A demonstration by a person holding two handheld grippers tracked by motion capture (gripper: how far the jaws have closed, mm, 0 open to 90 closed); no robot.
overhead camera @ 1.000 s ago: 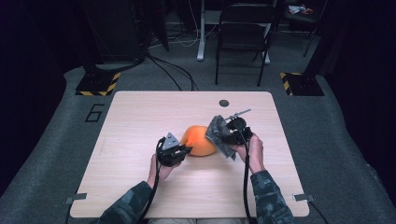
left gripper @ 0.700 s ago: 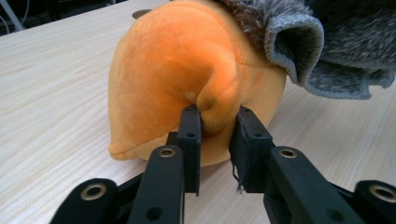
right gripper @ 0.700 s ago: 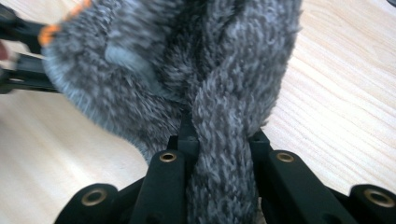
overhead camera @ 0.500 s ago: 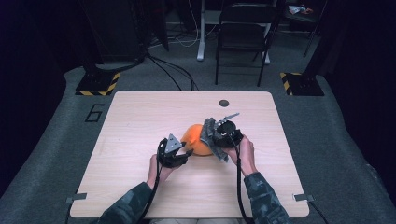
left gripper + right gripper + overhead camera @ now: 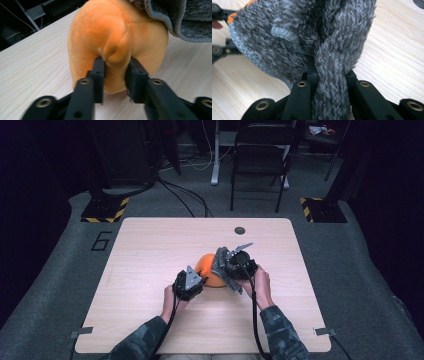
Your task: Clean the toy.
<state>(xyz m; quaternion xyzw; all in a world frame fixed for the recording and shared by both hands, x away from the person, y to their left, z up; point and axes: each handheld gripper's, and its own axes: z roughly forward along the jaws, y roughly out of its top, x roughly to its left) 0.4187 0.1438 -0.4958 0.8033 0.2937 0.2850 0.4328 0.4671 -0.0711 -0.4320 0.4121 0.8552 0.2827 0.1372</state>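
Left gripper view: grey sock (image 5: 185, 17) partly covers orange plush (image 5: 112, 32).

large dark numeral "6" (image 5: 101, 240) marked on the grey floor left of the table, possibly taped

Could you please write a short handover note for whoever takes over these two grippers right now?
Left gripper: fingers have just been closing and now pinch a small fold of the orange plush toy, which rests on the wooden table.
Right gripper: shut on a bunched part of the grey fuzzy sock, held at the toy's right side.
Done: both items are gripped, and the sock's edge lies against the toy's upper part.
Left: apparently pulling the sock over the toy; how far it covers the toy cannot be told.
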